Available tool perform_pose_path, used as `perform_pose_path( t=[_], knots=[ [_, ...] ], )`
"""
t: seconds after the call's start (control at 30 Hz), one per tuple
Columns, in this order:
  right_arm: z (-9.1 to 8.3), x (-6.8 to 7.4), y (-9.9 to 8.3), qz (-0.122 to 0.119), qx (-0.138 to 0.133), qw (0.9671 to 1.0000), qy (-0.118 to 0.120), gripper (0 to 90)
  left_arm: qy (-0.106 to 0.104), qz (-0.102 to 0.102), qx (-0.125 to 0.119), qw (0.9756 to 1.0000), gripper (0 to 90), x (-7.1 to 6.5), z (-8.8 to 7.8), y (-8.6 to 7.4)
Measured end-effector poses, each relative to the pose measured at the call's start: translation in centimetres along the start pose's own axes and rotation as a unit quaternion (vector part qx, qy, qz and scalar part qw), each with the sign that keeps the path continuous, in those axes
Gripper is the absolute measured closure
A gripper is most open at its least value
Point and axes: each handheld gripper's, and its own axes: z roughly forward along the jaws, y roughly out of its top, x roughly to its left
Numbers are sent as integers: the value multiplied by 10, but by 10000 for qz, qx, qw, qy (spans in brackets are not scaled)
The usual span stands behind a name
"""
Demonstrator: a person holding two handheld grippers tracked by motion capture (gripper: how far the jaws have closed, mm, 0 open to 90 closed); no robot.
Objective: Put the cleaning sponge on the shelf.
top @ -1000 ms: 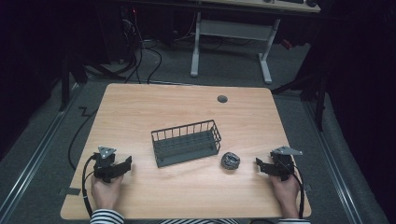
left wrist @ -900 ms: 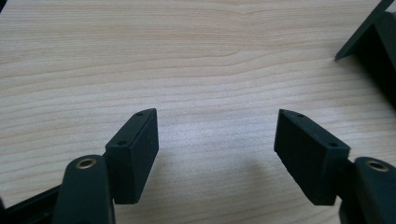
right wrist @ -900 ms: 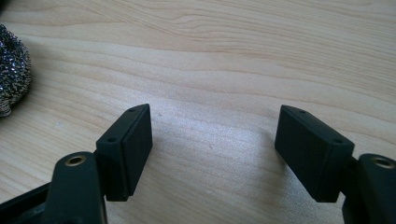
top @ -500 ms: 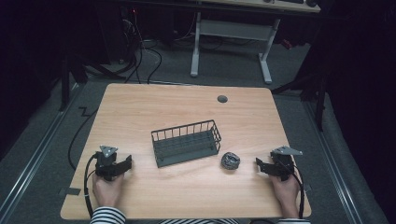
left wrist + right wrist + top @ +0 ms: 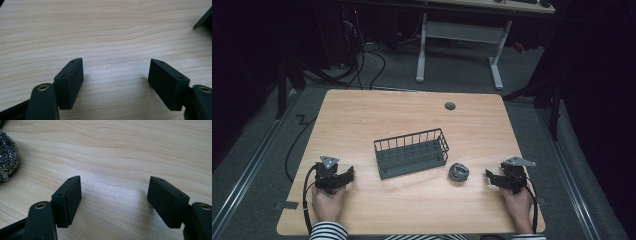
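Near the table's (image 5: 362, 115) front edge, the scouring ball (image 5: 458, 172) lies beside the wire basket (image 5: 411, 152). The left gripper (image 5: 346, 176), fingers just opening, and the right gripper (image 5: 490, 178) gape wide on nothing.

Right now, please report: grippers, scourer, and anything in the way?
Left gripper open, jaws just widened, nothing between. Right gripper open, empty. Scourer on table, beside basket, untouched. Path from right gripper clear.

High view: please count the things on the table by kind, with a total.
Wire basket: 1
Steel wool scrubber: 1
Handheld grippers: 2, left gripper and right gripper, both open
Total: 4
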Motion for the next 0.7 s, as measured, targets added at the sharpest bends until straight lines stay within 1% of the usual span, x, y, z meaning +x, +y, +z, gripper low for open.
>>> perform_pose_path(
  t=[0.33,0.43,0.53,0.6,0.7],
  knots=[
    [-1,1,-1,23,23,10000,7,259,15,15,14,10000,278,-1,0,0],
    [-4,1,0,42,167,9998,25,257,3,15,13,10000,277,-1,0,0],
    [-7,-1,-1,143,189,9997,116,255,6,15,14,10000,276,-1,0,0],
    [-10,-2,-1,199,139,9995,225,256,2,13,12,10000,276,-1,0,0],
    [-15,0,-2,146,103,9992,359,257,-1,13,10,10000,277,0,0,0]
  ],
)
